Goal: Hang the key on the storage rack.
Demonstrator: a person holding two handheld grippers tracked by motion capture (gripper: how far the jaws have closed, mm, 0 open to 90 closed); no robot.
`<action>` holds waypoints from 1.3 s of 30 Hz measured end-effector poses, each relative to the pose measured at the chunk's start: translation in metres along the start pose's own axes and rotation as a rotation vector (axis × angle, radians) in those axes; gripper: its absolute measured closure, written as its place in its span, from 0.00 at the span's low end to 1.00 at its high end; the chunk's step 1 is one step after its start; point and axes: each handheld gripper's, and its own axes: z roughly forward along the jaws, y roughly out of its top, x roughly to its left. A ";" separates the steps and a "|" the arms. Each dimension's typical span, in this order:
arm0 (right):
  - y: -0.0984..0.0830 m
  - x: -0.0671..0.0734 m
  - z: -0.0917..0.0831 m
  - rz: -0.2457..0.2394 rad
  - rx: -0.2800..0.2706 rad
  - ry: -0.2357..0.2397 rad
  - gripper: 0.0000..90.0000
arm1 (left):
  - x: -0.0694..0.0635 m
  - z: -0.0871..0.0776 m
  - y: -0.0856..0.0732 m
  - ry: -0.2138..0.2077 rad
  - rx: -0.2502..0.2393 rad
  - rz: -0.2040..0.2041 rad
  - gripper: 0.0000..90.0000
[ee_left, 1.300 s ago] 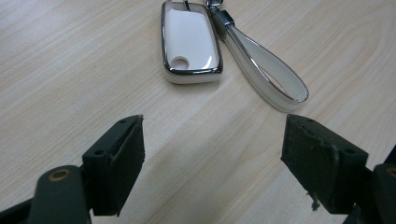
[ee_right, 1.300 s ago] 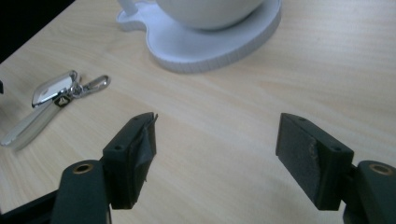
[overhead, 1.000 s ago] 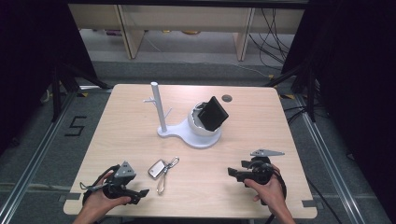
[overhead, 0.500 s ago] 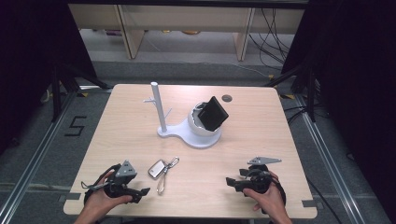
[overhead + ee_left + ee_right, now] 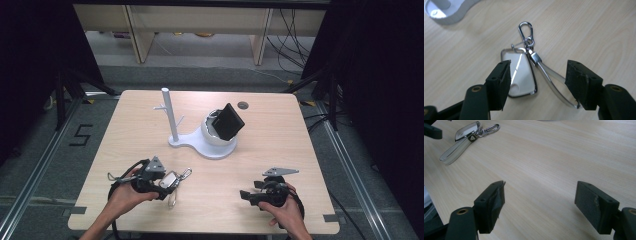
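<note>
A white key fob with a chrome rim (image 5: 521, 75) lies flat on the wooden table (image 5: 260, 150), joined to a carabiner (image 5: 526, 27) and a silver strap loop (image 5: 551, 80). My left gripper (image 5: 539, 82) is open, its jaws standing either side of the fob and strap, low over the table. In the high view the left gripper (image 5: 166, 186) is at the near left, over the key fob (image 5: 171, 179). Near the front right, my right gripper (image 5: 246, 195) is open over bare wood. In the right gripper view, the right gripper (image 5: 540, 205) holds nothing and the key fob (image 5: 466, 131) lies farther off.
A white stand (image 5: 200, 142) with an upright pegged post (image 5: 169, 112) sits at the table's middle. A black square object (image 5: 228, 121) leans tilted in its round cup. A small round hole (image 5: 243, 105) marks the far side. Floor rails run along both sides.
My left gripper has moved forward and right until its jaws straddle the key fob. The right gripper has drawn back toward the near edge.
</note>
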 end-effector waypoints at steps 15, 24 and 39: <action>0.000 0.001 0.002 0.014 0.009 0.014 0.28 | 0.005 0.039 0.061 -0.017 0.264 0.140 0.54; 0.000 -0.001 0.003 -0.008 0.007 0.019 0.28 | 0.010 0.063 0.079 -0.020 0.380 0.137 0.60; 0.000 0.000 0.003 -0.006 0.007 0.039 0.29 | 0.012 0.082 0.086 -0.045 0.505 0.146 0.64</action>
